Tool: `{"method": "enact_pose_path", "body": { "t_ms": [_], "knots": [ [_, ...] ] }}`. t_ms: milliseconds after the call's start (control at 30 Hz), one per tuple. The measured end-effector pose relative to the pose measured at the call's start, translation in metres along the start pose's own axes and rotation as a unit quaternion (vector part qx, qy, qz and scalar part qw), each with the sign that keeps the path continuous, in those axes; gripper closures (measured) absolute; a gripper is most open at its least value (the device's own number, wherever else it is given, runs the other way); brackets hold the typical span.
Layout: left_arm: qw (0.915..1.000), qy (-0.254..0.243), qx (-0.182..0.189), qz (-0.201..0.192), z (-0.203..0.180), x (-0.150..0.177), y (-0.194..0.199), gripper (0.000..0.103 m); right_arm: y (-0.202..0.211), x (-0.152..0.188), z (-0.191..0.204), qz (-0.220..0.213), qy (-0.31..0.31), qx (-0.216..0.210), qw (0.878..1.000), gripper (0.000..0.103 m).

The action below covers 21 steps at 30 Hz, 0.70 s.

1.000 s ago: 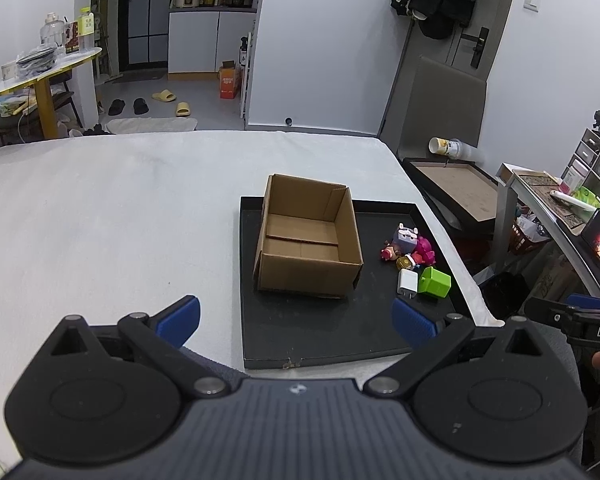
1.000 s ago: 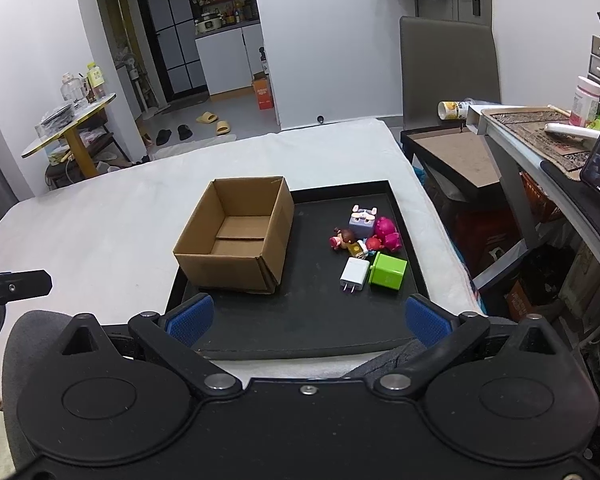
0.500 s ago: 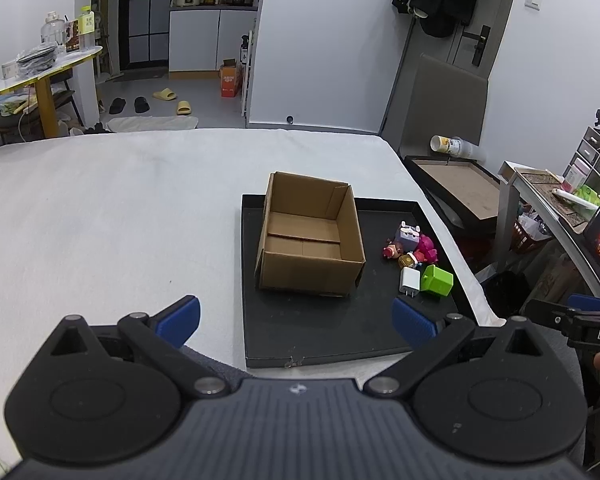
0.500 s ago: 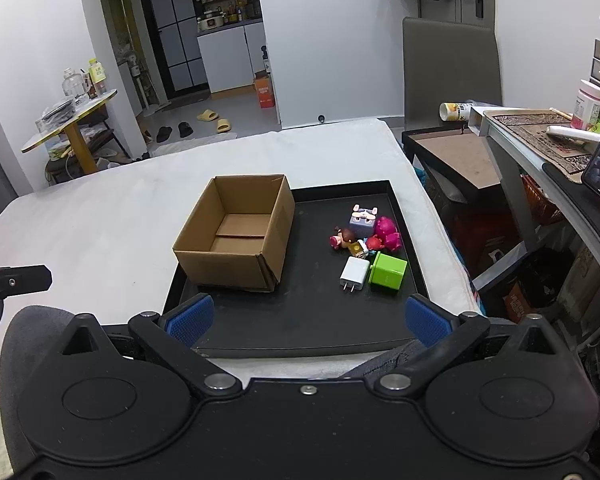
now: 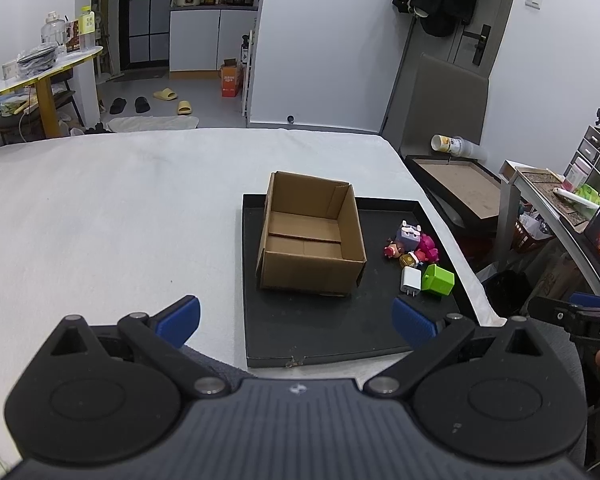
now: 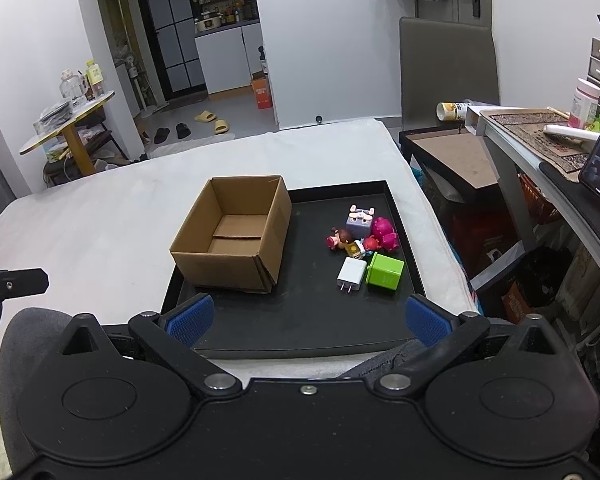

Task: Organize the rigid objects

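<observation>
The small figures [image 6: 354, 240] clustered on the black tray [image 6: 300, 328] are too tightly packed to be told apart fully; a purple block toy [image 6: 361, 221] and a pink toy [image 6: 385, 233] can be made out. The near tray edge is hidden behind both devices. The cardboard box [image 6: 236, 236] is stood open on the tray's left part, and nothing is seen inside it. A white charger [image 6: 351, 274] and a green cube [image 6: 385, 272] are lain side by side, right of the box. The white-covered counter [image 5: 100, 216] is shown mostly in the left view. The left gripper [image 5: 296, 316] and the right gripper [image 6: 306, 314] are held with jaws spread wide, gripping nothing.
</observation>
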<state>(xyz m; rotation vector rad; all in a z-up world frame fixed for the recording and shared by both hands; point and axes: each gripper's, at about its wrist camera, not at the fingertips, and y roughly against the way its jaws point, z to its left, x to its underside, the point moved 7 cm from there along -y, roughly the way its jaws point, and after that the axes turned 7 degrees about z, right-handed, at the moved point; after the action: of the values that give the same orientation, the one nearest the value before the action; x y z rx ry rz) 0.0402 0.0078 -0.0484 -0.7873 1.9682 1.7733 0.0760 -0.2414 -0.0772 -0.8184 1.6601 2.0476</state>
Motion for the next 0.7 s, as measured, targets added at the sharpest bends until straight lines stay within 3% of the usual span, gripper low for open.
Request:
{"method": "enact_pose_path", "body": {
  "t_ms": [700],
  "knots": [
    [0.9997,-0.006,-0.004,0.024,-0.002,-0.009,-0.025,0.002,-0.015,-0.002,-0.007,0.005,-0.013,-0.012,1.0,0.0]
  ]
}}
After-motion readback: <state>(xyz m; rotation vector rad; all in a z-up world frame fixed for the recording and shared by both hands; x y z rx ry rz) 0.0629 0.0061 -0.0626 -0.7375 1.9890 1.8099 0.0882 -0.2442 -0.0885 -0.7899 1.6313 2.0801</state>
